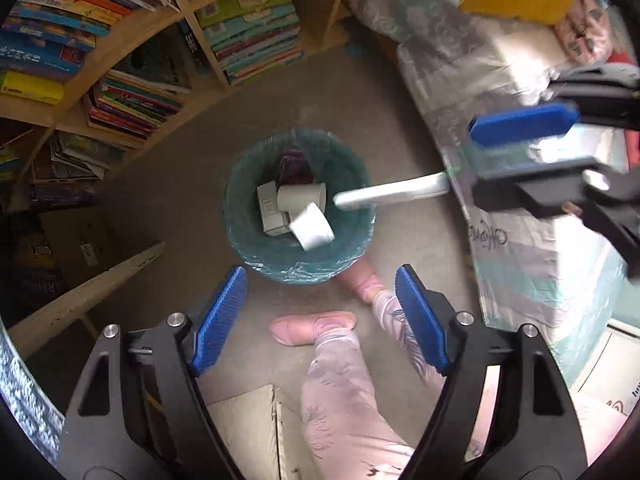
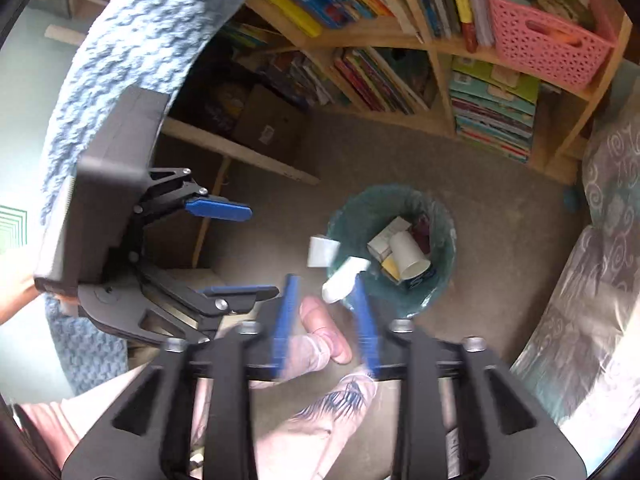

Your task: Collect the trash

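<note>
A teal-lined bin (image 1: 300, 208) stands on the grey floor (image 1: 180, 208) near a wooden bookshelf (image 1: 132, 24) packed with books. Inside the bin lie a small box (image 1: 269, 208), a grey tube (image 1: 302, 196), a white paper cup (image 1: 312, 226) and a dark purple wrapper (image 1: 294, 166). The left gripper (image 1: 320, 312) points down at the floor beside the bin, its blue pads wide apart with nothing between them; below the gap show the person's bare feet (image 1: 312, 326) and patterned trouser legs (image 1: 352, 400). In the right wrist view a small white piece (image 2: 321, 252) hangs blurred just beside the bin's rim, clear of both grippers. The right gripper (image 2: 326, 320) is partly open above the bin's near edge. A white bottle (image 2: 344, 280) sits at its fingertips, over the rim; the blur makes it impossible to tell whether the pads press on it. From the left wrist view the bottle reaches from that gripper out over the bin. A blue knitted sleeve (image 2: 132, 48) covers the arm behind the left gripper, and a pink basket (image 2: 548, 40) sits on the shelf.
</note>
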Available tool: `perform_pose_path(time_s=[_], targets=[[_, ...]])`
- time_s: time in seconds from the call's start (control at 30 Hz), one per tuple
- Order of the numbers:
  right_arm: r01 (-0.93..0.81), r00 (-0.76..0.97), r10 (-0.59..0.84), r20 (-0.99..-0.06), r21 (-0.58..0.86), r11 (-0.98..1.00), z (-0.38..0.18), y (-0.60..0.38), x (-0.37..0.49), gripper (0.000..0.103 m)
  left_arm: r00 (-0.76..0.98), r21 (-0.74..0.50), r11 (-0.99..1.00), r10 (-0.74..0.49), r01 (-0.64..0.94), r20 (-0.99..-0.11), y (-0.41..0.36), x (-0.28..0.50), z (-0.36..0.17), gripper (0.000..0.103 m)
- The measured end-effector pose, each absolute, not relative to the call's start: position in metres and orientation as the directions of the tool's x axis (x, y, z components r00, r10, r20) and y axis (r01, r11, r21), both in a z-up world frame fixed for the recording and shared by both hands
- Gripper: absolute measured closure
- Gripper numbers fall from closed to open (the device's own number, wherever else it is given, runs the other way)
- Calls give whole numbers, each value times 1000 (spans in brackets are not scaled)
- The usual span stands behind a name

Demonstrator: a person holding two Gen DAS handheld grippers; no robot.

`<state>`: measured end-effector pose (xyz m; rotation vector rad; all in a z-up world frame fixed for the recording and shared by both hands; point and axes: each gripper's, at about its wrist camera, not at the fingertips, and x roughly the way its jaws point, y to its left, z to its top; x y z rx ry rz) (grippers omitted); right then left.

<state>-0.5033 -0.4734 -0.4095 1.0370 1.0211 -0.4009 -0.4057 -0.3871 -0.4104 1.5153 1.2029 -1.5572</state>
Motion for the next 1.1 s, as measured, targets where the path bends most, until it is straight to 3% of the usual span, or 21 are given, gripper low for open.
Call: perform_pose_path(time_s=[0.33,0.43,0.53,0.6,0.77,0.87,1.0,1.1], targets=[[713,524,140,-840,523,468,-391,-479,-518,44,-94,-133,-399,116,907,-989,-383,-406,-394,28],[708,535,131,-835,528,469,-380,-480,-524,43,-102,-117,-383,58,916,-993,-384,-404,-374,21],[708,542,126,-831,532,463,-370,-481,-529,41,-116,-114,-360,16,926,-993,-386,-400,-356,20],[715,533,126,-837,525,462,-362,-481,-531,32,-116,-104,-334,-17,937,-993,-389,-396,-342,20],[708,523,130,-842,515,484,-342,-482,-526,29,-110,-80,-262,-103,962,-989,-392,-383,-305,14],[702,526,115,-843,507,501,-327,-484,-522,23,-80,-44,-215,-162,976,-983,-391,-373,-279,8],[692,529,97,-843,495,525,-308,-487,-512,22,-61,-24,-147,-250,989,-966,-381,-355,-241,7],[689,512,62,-856,453,566,-292,-488,-498,15,-38,-9,-96,-306,995,-951,-371,-341,-213,7]])
